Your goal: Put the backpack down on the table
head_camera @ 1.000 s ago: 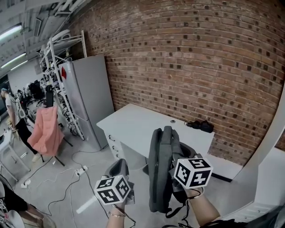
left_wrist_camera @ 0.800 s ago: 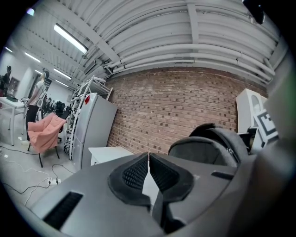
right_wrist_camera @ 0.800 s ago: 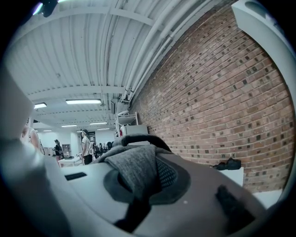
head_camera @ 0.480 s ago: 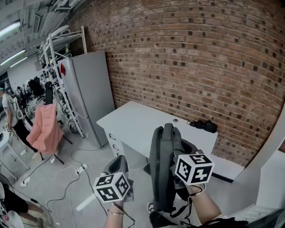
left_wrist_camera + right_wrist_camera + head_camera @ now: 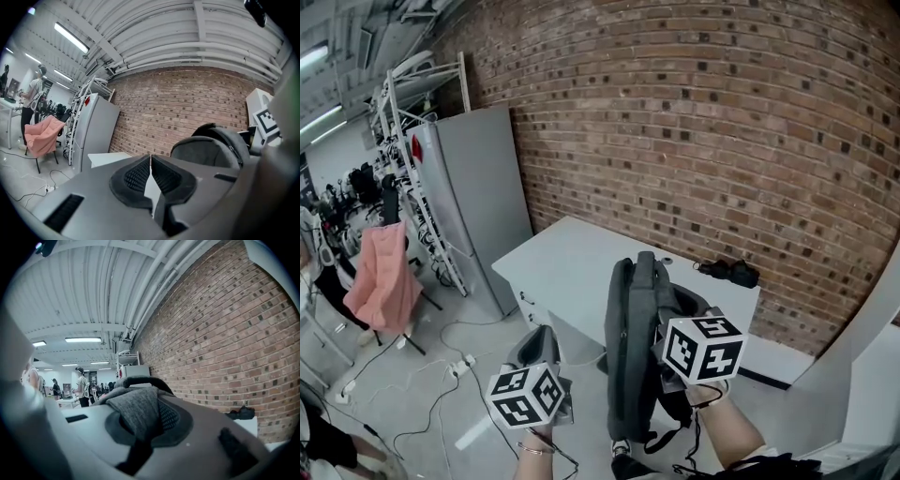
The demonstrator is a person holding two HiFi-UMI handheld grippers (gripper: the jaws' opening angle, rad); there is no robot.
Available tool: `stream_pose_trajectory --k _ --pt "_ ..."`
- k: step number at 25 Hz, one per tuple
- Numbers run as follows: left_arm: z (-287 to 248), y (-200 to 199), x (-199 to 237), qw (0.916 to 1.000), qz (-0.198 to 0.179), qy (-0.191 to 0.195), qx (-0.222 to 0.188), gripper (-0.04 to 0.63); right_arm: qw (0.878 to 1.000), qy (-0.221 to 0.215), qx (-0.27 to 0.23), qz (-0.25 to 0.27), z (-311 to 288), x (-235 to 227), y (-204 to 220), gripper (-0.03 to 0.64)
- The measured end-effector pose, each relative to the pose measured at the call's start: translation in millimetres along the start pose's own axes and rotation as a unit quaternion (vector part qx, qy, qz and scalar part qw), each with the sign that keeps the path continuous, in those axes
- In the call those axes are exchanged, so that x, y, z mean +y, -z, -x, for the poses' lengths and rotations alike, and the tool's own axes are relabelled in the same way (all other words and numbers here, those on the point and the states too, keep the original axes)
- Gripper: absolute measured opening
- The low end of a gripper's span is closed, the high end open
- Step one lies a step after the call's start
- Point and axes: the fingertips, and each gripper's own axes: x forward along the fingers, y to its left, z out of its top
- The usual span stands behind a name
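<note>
Since a second ago both grippers have come a little closer to the table (image 5: 572, 262), and the tall grey cabinet (image 5: 473, 197) has slid toward the left edge of the head view. The right gripper (image 5: 143, 414) has its jaws clamped on a fold of grey fabric at the top of the backpack (image 5: 633, 356). The backpack hangs upright below those jaws, clear of the floor and short of the table's near edge, not yet resting on it. The left gripper (image 5: 150, 161) is beside the backpack, its jaws pressed together with nothing between them. Ahead of both jaws lies the white table top, with a small dark bundle (image 5: 729, 272) at its far right corner against the brick wall (image 5: 722, 141). Far off to the left of the jaws, a pink jacket (image 5: 380, 277) hangs over a chair.
</note>
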Motion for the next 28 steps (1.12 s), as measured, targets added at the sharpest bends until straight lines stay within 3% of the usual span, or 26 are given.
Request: stream_pose_trajectory --k 28 --pt "-227.8 -53.6 57.9 0.9999 -0.01 0.003 -0.003 0.02 1.0 0.007 -0.01 -0.004 -216.1 -81.9 -46.3 0.04"
